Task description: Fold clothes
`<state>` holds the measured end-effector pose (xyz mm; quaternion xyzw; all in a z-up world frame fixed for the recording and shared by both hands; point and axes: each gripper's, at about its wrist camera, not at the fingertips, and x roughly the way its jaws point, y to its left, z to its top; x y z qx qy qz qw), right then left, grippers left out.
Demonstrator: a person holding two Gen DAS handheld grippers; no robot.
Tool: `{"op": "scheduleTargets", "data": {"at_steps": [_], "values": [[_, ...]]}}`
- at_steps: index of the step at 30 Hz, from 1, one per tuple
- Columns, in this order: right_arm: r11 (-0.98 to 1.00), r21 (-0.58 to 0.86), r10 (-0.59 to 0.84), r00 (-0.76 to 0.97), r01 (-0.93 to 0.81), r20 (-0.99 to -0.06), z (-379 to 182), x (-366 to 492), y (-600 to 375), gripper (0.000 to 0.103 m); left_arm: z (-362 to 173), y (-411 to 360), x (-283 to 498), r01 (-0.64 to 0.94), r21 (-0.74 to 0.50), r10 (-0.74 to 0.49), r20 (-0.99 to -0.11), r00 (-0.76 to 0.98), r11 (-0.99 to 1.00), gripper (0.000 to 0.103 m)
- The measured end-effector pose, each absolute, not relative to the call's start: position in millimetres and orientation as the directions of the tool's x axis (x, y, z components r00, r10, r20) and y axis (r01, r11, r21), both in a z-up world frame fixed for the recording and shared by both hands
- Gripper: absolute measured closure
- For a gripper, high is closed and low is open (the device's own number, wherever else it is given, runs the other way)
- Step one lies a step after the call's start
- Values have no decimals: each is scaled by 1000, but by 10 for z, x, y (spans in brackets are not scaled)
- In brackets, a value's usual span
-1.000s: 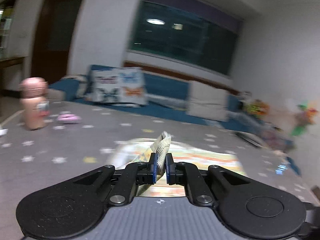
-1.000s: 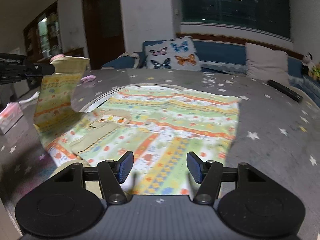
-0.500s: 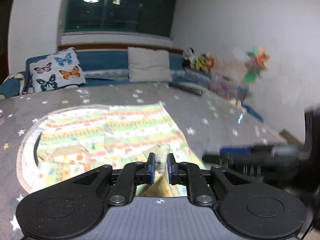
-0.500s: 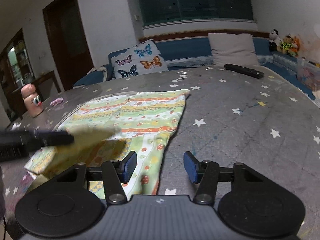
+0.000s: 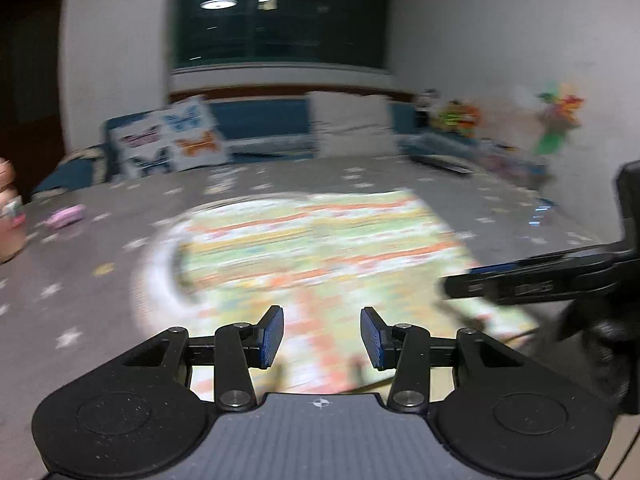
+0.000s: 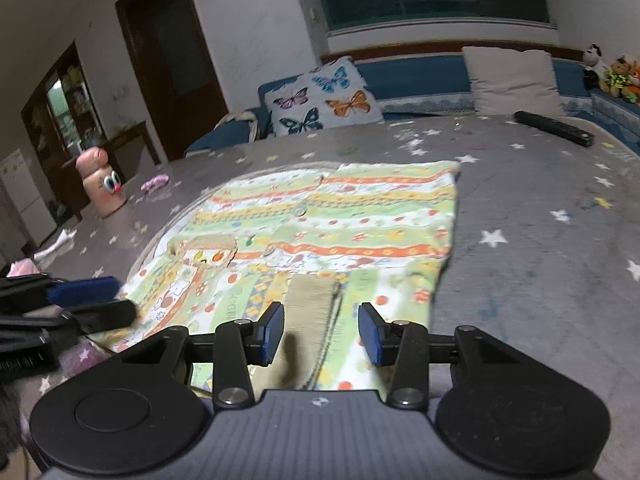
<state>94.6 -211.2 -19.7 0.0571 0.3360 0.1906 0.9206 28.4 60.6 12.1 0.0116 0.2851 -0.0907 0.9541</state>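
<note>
**Jaws wide over the patterned garment**

Garment (image 5: 320, 248) first, from my left wrist: it lies flat on the grey star-printed surface (image 5: 80, 280), a pale green piece banded in orange and yellow, badly smeared by blur in this view. My left gripper (image 5: 322, 338) hovers at its near edge with its jaws spread wide and nothing between the blue pads (image 5: 270, 338). My right gripper (image 5: 520, 280) reaches in from the right side, low over the garment's right edge. Beyond the cloth sit a butterfly cushion (image 5: 172, 144), a plain pale cushion (image 5: 352, 124) and a small pink object (image 5: 64, 216). No writing can be read here.

From my right wrist the view is sharper. The garment (image 6: 340, 220) is spread flat, its ribbed beige cuff (image 6: 312, 296) lying on top of the near part, just ahead of my right gripper (image 6: 321, 334), whose jaws are also wide and hold nothing. My left gripper (image 6: 80, 300) shows at the left edge, beside the garment's near left corner. A pink figure-shaped bottle (image 6: 100, 184) stands far left, and a black remote (image 6: 554, 128) lies far right. The printed pattern carries small marks too fine to read.
</note>
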Motion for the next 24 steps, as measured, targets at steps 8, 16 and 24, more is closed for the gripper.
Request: {"op": "scheduleTargets", "data": {"at_steps": [8, 16, 24], "values": [[930, 200, 363, 680, -308, -637, -272, 1039, -1937, 88, 7, 1183, 243, 28, -5, -26, -584, 812, 1000, 55], [940, 157, 336, 736, -304, -587, -35, 931, -1916, 96, -56, 1199, 315, 29, 15, -15, -586, 810, 999, 56], [951, 102, 288, 713, -293, -640, -224, 1050, -1893, 87, -110, 1182, 347, 24, 131, 62, -610, 790, 991, 58]]}}
